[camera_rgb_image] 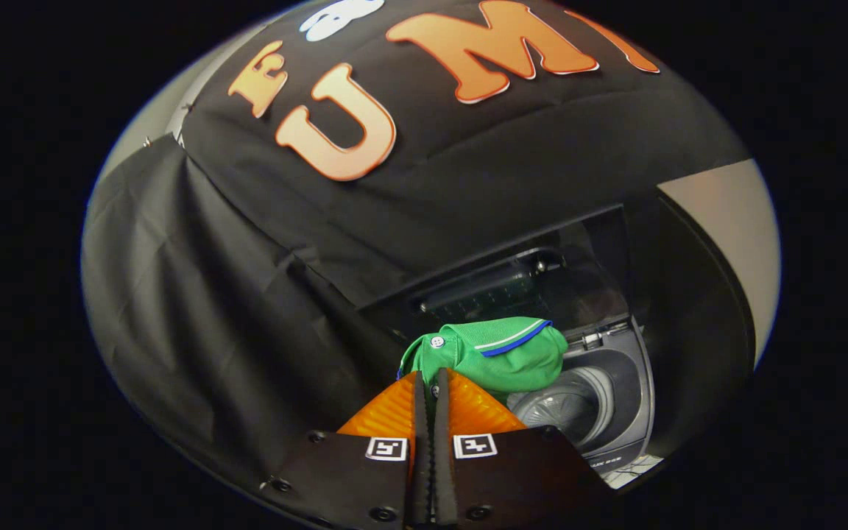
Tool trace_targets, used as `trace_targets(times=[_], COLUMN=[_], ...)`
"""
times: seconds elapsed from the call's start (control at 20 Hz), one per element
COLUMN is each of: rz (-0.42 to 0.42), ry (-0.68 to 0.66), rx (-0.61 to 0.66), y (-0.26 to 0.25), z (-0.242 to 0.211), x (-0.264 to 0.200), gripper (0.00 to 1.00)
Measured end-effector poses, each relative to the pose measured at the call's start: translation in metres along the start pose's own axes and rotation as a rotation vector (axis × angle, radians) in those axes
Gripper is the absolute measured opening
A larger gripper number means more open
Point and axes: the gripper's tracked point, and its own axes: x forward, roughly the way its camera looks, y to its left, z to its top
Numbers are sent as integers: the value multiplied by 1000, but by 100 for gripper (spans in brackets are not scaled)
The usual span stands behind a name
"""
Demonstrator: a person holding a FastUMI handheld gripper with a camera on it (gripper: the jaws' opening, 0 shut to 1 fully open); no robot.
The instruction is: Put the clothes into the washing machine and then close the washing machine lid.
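My gripper [431, 383] is shut on a green garment [501, 355], a polo shirt with a white and blue striped collar and a white button. The fabric bunches just ahead of the fingertips and hangs in the air. Beyond and below it, to the right, stands the washing machine [615, 383], a dark top-loader with its round drum [567, 405] showing. Its lid [527, 276] is raised upright behind the opening, dark and glassy. The garment hangs over the left edge of the drum opening and hides part of it.
Black cloth [247, 294] drapes the booth wall behind and to the left of the machine. A pale wall panel [726, 221] shows at the right. A strip of light floor [634, 467] lies in front of the machine.
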Motion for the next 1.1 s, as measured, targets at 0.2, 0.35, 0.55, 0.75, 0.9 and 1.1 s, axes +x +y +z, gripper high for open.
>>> trace_targets(times=[0.2, 0.35, 0.55, 0.75, 0.9, 1.1], rz=[-101, -134, -197, -275, -319, -329], ry=[57, 73, 143, 185, 208, 228], rx=[-54, -37, -21, -22, -69, -136], y=[-24, -39, -75, -107, -133, -135], z=[-33, -48, -87, -112, -126, -140], x=[39, 66, 105, 127, 150, 175], gripper=[10, 10, 10, 10, 10, 10])
